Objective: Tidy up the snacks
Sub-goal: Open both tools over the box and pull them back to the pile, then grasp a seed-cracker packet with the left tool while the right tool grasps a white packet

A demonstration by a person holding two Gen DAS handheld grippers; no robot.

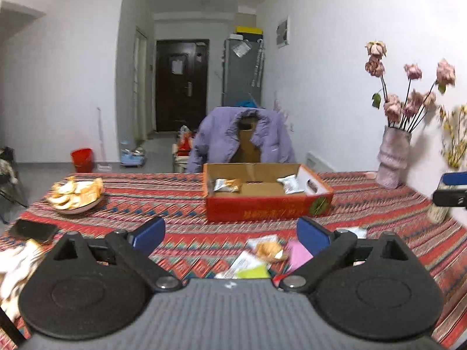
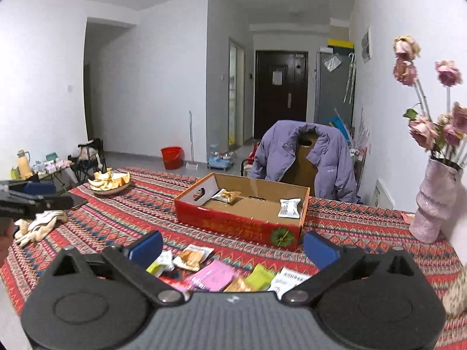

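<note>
A red cardboard box (image 1: 265, 208) (image 2: 233, 227) stands open on the patterned tablecloth. Inside lie an orange snack packet (image 1: 227, 185) (image 2: 229, 195) and a white snack packet (image 1: 290, 183) (image 2: 289, 207). Several loose packets lie in front of the box: an orange one (image 1: 270, 250) (image 2: 192, 256), a pink one (image 1: 297, 255) (image 2: 213, 275), a yellow-green one (image 1: 252, 271) (image 2: 261, 277) and a white one (image 2: 289, 281). My left gripper (image 1: 230, 236) is open and empty above these packets. My right gripper (image 2: 233, 248) is open and empty above them too.
A plate of orange peels (image 1: 76, 195) (image 2: 110, 181) sits far left. A black phone (image 1: 33, 230) and crumpled gloves (image 2: 39, 226) lie at the left edge. A pink vase of dried roses (image 1: 392, 157) (image 2: 435, 198) stands right. A chair with a purple jacket (image 1: 242, 140) (image 2: 303, 157) stands behind the table.
</note>
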